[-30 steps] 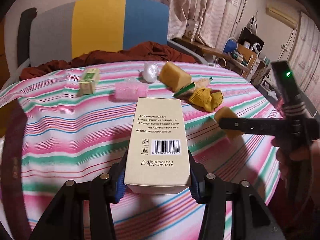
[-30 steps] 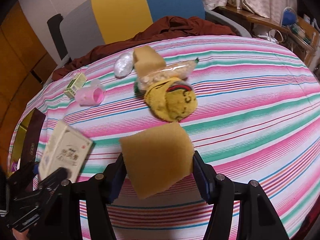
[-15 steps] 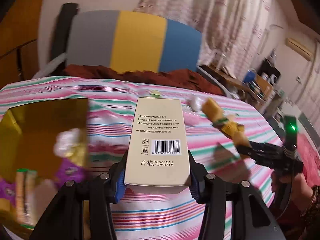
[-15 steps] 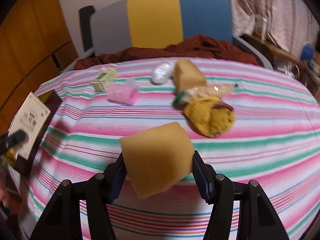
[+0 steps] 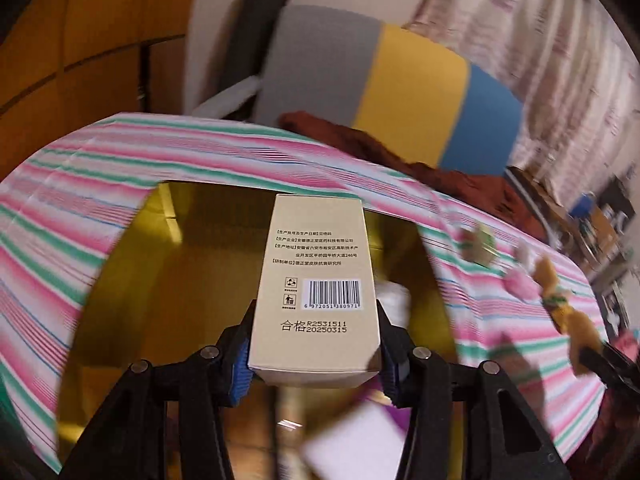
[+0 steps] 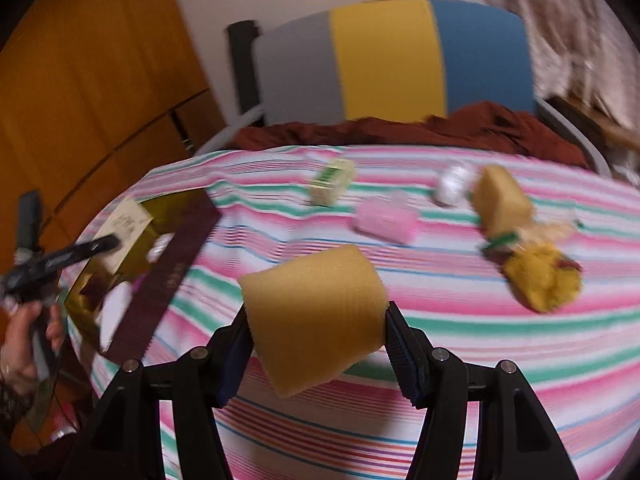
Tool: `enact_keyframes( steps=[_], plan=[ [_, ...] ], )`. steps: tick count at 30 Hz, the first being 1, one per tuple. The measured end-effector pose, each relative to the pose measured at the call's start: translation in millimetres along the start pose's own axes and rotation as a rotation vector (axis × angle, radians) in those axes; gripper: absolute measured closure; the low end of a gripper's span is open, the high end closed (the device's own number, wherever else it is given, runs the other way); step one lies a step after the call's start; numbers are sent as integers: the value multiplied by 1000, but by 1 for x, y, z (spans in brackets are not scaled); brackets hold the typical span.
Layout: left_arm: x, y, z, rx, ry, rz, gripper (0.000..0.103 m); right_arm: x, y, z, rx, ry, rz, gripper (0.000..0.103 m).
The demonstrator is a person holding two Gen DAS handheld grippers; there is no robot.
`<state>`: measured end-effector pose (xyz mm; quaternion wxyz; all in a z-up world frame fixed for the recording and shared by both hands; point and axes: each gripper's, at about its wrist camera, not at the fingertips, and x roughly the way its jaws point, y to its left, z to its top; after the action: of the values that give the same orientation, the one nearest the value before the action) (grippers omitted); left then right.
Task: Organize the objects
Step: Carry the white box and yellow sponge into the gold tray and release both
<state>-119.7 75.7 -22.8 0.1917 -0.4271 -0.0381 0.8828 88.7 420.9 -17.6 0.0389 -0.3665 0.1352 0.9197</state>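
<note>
Above the gold-lined box [image 5: 168, 280], a beige carton [image 5: 316, 292] is clamped by the left gripper [image 5: 316, 360], while a yellow sponge [image 6: 316, 316] is gripped by the right gripper [image 6: 316, 344].

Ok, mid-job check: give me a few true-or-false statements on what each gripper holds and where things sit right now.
1. The left gripper is shut on the beige carton. True.
2. The right gripper is empty. False: it clamps a yellow sponge block.
3. The carton hangs above the gold-lined box. True.
4. The pink item is in the box. False: it lies on the striped tablecloth.
</note>
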Motion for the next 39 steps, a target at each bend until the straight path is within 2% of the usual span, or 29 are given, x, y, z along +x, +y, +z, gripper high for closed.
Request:
enact_keyframes(
  steps=[3,10,18,21,25,27,31,34,39],
  plan=[
    [14,29,11,-34,45,48,52,6,34,9,-50,-7,54,41],
    [40,78,18,-110,117,93,52,27,109,34,-153,-12,160,41],
    [50,95,18,-71,156,138,51,69,178,47,-239,45,225,41],
    [40,91,13,-63,154,156,43,81,196,49,-252,64,240,41],
    [8,93,5,-118,59,115,43,99,213,53,-258,95,250,41],
    [-15,97,-3,-189,-23,132,41,112,221,53,-254,118,250,41],
    [-44,105,-22,-309,-116,122,41,137,235,56,-261,150,230,41],
    [-55,106,-35,-345,-149,110,41,154,247,58,-265,167,224,41],
    [-60,111,-44,-396,-154,102,41,185,268,62,-282,209,189,39]
  ],
)
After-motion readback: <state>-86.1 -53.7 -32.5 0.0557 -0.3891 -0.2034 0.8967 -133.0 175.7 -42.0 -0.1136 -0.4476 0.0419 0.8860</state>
